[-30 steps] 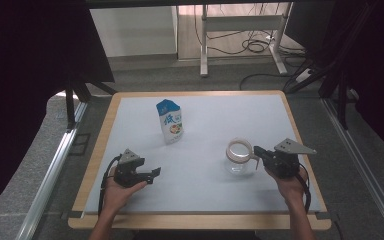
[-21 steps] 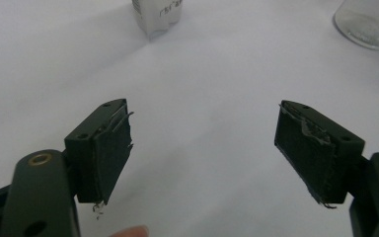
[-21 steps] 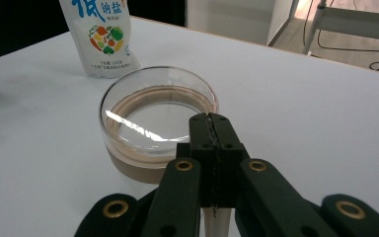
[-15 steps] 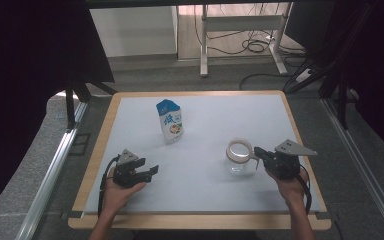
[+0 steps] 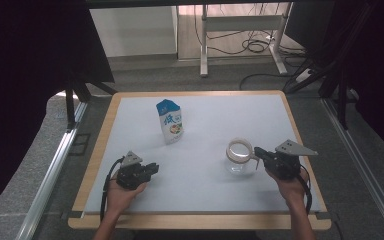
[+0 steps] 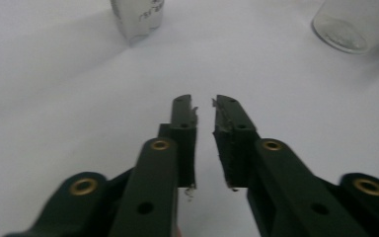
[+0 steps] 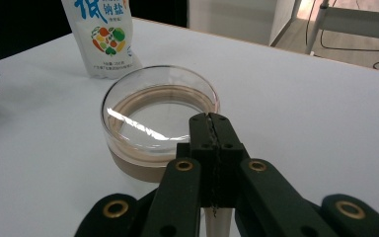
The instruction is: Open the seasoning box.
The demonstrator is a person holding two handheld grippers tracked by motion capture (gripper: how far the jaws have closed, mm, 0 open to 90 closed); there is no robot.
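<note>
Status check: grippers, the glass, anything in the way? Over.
Left gripper just closing, slim gap, nothing between. Right gripper shut at glass dish near rim. Salt pouch stands apart, behind.

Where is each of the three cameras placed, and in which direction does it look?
High view: above the person's side of the table, looking forward and down; both forearms, left gripper and right gripper show.
Left gripper view: on the left gripper, looking along its own nearly shut jaws, which have just been closing on nothing.
Right gripper view: on the right gripper, jaws shut at the glass jar.
Shared: all three show the jar and the pouch.
</note>
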